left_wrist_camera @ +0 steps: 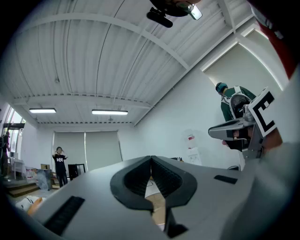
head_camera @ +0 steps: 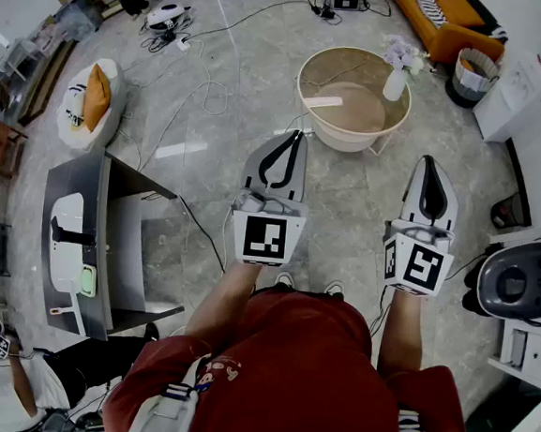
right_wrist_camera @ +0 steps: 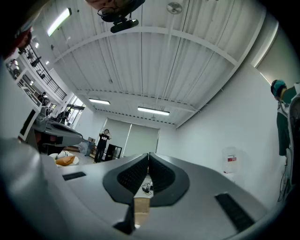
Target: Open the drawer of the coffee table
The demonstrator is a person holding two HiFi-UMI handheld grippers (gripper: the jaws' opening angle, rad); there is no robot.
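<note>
The round coffee table [head_camera: 348, 137] sits ahead of you; its facing is unclear. Your left gripper [head_camera: 298, 135] and right gripper [head_camera: 429, 161] point forward, closed and empty.

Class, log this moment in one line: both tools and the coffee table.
left tool: shut, empty | right tool: shut, empty | coffee table: ahead of both tools, untouched

Grey marble floor [head_camera: 346, 208], orange sofa [head_camera: 429, 13] up top, white beanbag [head_camera: 72, 113] with an orange cushion [head_camera: 95, 96] off left, strip lights [left_wrist_camera: 109, 112] overhead.
</note>
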